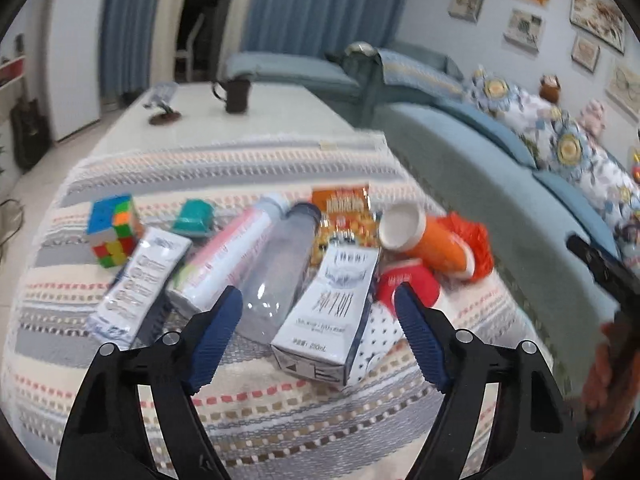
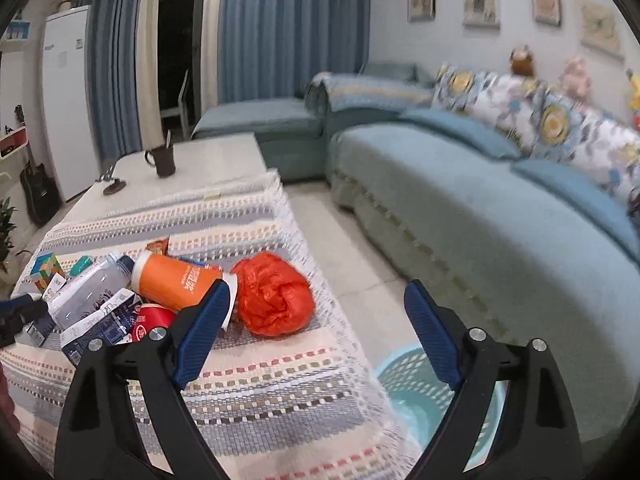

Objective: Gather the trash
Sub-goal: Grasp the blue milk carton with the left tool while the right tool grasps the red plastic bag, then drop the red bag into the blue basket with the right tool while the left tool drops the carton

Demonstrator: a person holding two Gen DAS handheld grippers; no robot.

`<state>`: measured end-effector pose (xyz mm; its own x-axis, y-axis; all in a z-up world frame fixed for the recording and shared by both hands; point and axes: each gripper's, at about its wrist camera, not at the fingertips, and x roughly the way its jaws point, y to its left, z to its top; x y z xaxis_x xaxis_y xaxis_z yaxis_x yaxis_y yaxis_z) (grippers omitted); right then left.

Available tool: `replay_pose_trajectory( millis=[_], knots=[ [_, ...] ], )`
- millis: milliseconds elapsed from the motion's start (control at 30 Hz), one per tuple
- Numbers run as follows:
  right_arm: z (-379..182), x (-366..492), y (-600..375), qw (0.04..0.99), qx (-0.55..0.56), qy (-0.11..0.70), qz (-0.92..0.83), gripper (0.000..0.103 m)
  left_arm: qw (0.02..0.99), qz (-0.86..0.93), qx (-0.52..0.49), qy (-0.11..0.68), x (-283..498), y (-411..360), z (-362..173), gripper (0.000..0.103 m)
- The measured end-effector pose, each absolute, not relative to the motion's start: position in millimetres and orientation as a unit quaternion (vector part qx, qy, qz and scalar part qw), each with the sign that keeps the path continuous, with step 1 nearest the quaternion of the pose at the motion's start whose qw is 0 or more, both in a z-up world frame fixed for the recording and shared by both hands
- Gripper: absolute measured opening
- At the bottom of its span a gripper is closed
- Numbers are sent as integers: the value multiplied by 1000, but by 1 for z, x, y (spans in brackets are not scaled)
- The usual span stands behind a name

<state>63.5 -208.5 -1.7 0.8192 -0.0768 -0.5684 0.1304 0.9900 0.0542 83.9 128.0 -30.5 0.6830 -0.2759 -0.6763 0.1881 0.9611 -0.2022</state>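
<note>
Jaws wide, left gripper [image 1: 318, 300] over milk carton [image 1: 329, 316]

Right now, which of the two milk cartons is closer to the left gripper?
The upright-printed carton marked 200mL, lying between the left gripper's open fingers. The other milk carton lies farther left, beside the Rubik's cube.

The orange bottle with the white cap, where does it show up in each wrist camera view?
Left wrist: the orange bottle lies on its side right of centre, just beyond the right jaw's tip, white open end facing the camera.
Right wrist: lower left, partly behind the left jaw's tip.
Shared landmark: the crumpled red plastic bag right beside it.
</note>
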Motion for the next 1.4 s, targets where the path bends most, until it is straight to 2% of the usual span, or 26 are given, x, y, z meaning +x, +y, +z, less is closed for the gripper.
replay_pose_trajectory(
  millis=[33, 200, 267, 333, 433, 667, 800, 833, 867, 900, 933, 967, 1000, 1100, 1200, 1400],
  knots=[
    [-7, 72, -212, 949, 58, 307, -44, 84, 913, -134, -51, 382, 86, 123, -34, 69],
    [-26, 103, -215, 942, 55, 330, -23, 84, 899, -161, -3, 408, 106, 89, -56, 68],
    [-32, 113, -217, 939, 59, 337, -15, 84, 891, -164, 1, 424, 118, 82, -66, 63],
    [-39, 123, -219, 938, 59, 342, -12, 84, 882, -163, 8, 442, 131, 77, -77, 63],
    [-51, 140, -218, 932, 61, 358, 1, 84, 880, -162, 17, 446, 138, 73, -81, 69],
    [-76, 170, -209, 921, 57, 386, 9, 84, 872, -128, 22, 472, 160, 81, -99, 69],
    [-91, 181, -205, 913, 59, 403, 15, 83, 875, -120, 21, 468, 162, 85, -99, 64],
    [-96, 183, -204, 911, 61, 408, 19, 81, 877, -113, 22, 467, 162, 87, -100, 53],
    [-99, 185, -203, 908, 68, 413, 29, 72, 878, -103, 23, 467, 162, 89, -101, 41],
    [-102, 186, -203, 905, 74, 418, 37, 62, 877, -101, 19, 470, 161, 91, -101, 40],
    [-103, 187, -204, 903, 80, 420, 41, 60, 879, -98, 13, 467, 159, 94, -100, 35],
    [-104, 187, -205, 903, 83, 419, 39, 52, 882, -98, 12, 461, 157, 95, -98, 32],
    [-103, 187, -205, 905, 81, 417, 38, 41, 885, -98, 11, 455, 153, 95, -96, 31],
    [-98, 182, -206, 909, 80, 408, 46, 26, 897, -93, 19, 432, 143, 89, -84, 30],
    [-84, 171, -210, 917, 79, 389, 48, 20, 911, -97, 15, 400, 131, 83, -61, 30],
    [-40, 138, -234, 934, 91, 343, 47, 19, 930, -135, 0, 341, 101, 53, -6, 30]
  ],
)
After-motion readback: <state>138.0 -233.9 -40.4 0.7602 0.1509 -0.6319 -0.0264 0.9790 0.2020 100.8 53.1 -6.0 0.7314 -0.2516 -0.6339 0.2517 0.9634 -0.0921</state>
